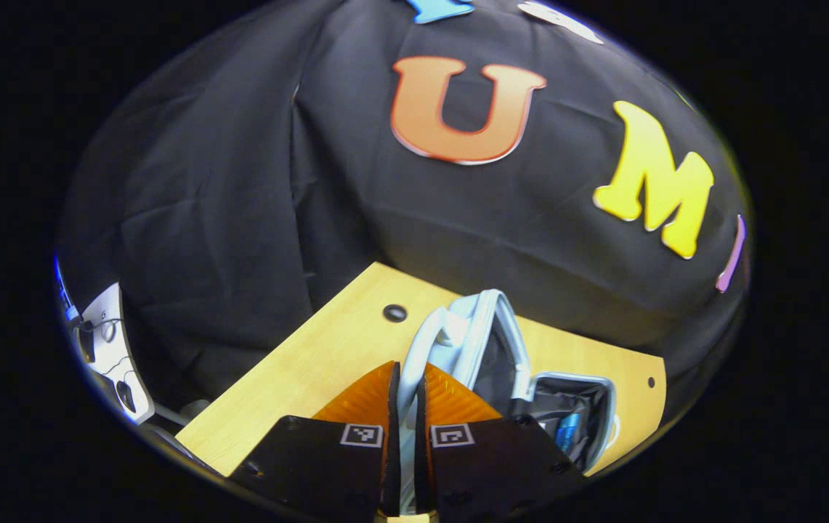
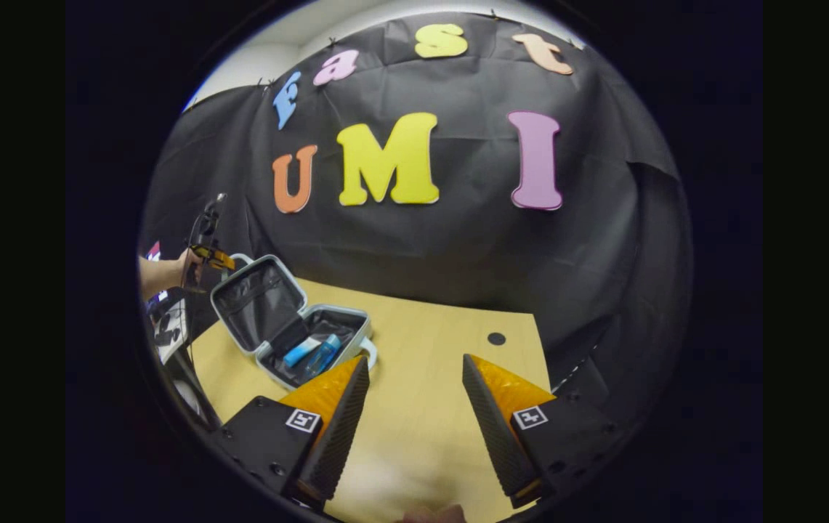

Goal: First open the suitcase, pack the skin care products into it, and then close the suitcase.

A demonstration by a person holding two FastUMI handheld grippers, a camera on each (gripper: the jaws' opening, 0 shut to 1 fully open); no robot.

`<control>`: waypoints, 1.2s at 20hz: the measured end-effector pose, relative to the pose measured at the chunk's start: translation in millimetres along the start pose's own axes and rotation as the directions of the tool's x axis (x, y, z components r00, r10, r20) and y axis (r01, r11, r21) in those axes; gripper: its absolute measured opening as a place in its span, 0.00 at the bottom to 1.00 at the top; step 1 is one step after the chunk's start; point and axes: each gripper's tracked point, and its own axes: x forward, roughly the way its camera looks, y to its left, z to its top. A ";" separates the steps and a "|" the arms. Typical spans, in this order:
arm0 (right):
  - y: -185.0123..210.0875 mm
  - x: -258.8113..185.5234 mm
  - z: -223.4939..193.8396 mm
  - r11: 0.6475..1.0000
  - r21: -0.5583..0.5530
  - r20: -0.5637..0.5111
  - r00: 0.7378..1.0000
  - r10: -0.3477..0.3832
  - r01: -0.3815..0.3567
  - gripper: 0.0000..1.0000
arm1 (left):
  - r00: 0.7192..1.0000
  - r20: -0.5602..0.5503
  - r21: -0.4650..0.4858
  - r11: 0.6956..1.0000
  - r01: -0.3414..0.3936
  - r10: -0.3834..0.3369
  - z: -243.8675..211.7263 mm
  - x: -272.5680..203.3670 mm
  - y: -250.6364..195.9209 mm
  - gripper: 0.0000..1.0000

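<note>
A small pale blue suitcase (image 2: 258, 301) lies open on the wooden table (image 2: 443, 349), its dark-lined lid tilted up at the left. Two blue skin care tubes (image 2: 312, 352) rest in its base. My left gripper (image 1: 408, 370) is shut on the pale handle (image 1: 421, 341) at the lid's top edge, with the lid (image 1: 494, 341) standing just beyond the fingers and one blue tube (image 1: 568, 430) showing in the base. In the right gripper view a hand (image 2: 167, 272) holds that left gripper (image 2: 211, 254) at the lid's handle. My right gripper (image 2: 414, 370) hangs open over bare table to the right of the suitcase.
A white device with cables (image 1: 112, 349) sits off the table's left edge, also seen as a white device (image 2: 167, 327) in the right gripper view. A black cable hole (image 2: 496, 338) marks the table's far right. The black cloth wall stands close behind the table.
</note>
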 end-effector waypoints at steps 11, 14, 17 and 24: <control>-77.0 -59.3 24.0 0.990 0.040 0.133 0.981 -0.141 0.137 0.78 | 0.959 0.103 0.201 0.950 0.240 -0.264 -83.8 -83.0 -293.5 0.06; -98.4 -65.0 13.5 0.983 0.038 0.108 0.977 -0.185 0.182 0.78 | 0.951 0.054 0.210 0.935 0.286 -0.303 -123.7 -69.5 -335.3 0.06; -115.5 -76.6 6.7 0.972 0.018 0.094 0.967 -0.236 0.236 0.75 | 0.944 0.013 0.219 0.922 0.320 -0.330 -156.4 -52.2 -362.5 0.06; -121.9 -86.7 -6.1 0.950 0.018 0.064 0.948 -0.311 0.311 0.78 | 0.938 -0.083 0.292 0.892 0.346 -0.336 -230.4 -9.3 -400.2 0.06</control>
